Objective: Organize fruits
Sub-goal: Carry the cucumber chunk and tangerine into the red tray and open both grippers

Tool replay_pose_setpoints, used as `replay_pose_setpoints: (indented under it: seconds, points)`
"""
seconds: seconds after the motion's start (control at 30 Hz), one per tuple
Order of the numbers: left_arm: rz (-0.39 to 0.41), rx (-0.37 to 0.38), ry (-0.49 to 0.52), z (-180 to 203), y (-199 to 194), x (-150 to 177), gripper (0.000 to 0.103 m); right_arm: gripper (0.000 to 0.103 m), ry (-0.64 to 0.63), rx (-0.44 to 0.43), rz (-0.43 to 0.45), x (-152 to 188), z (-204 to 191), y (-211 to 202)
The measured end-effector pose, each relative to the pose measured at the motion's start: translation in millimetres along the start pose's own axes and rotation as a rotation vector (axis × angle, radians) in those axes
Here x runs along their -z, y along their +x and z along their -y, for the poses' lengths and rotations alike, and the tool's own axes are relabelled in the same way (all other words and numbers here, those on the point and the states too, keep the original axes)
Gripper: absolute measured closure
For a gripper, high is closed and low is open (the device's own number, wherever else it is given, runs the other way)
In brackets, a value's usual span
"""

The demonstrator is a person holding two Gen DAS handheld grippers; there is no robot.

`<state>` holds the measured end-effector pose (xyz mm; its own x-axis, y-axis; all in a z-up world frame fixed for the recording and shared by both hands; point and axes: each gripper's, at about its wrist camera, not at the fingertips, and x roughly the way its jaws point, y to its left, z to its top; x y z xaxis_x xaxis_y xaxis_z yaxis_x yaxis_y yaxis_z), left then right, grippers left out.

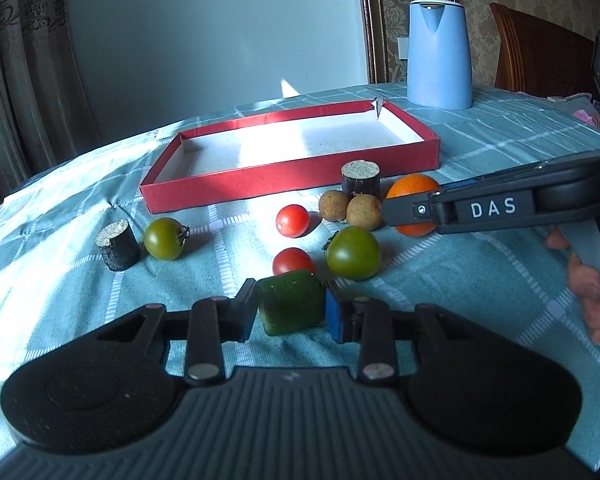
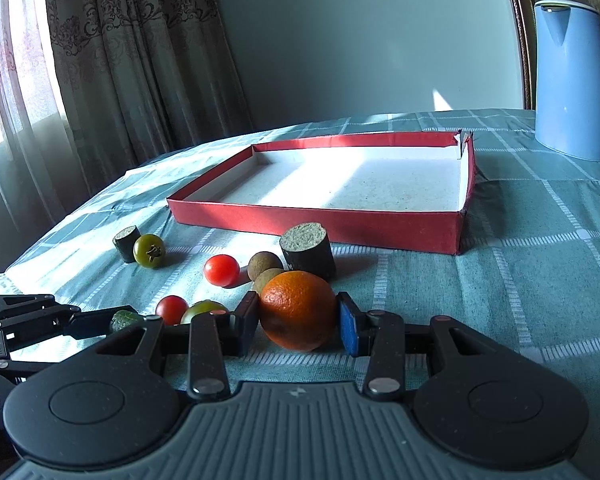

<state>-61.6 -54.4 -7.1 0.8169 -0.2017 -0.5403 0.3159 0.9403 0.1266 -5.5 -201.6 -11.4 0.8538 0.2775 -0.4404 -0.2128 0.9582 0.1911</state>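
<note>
Our right gripper [image 2: 298, 322] clamps the round orange fruit [image 2: 297, 310] at lower centre; our left gripper [image 1: 290, 312] pinches the green cucumber chunk [image 1: 291, 306]. Either could slip and scatter neighbouring tomatoes.

Red shallow box [image 1: 284, 184], white inside, holds nothing; lies flat on the cloth behind the fruit. Just before its front wall: orange [image 2: 298, 310] between the right gripper's [image 2: 299, 322] fingers, two brown longans [image 1: 350, 208] touching, two red cherry tomatoes [image 1: 292, 220], two green tomatoes [image 1: 353, 253]. Green cucumber chunk [image 1: 291, 307], cut faces showing, sits between the left gripper's [image 1: 290, 316] fingers.
</note>
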Motion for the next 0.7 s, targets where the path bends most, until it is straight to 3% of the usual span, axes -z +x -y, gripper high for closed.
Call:
replay_pose_setpoints:
  seconds: [0.3, 0.5, 0.7]
  points:
    - [0.08, 0.012, -0.013, -6.8, -2.5, -43.5, 0.071, 0.062, -0.096, 0.047, 0.083, -16.8, -7.4, -10.9]
    - [0.09, -0.057, -0.035, -17.8, 38.6, -80.3, 0.071, 0.062, -0.109, 0.121, 0.098, -53.7, 4.3, 10.9]
    - [0.099, -0.153, -0.073, -35.3, 88.5, -108.2, 0.071, 0.062, -0.053, 0.183, 0.037, -81.0, 25.6, 59.1]
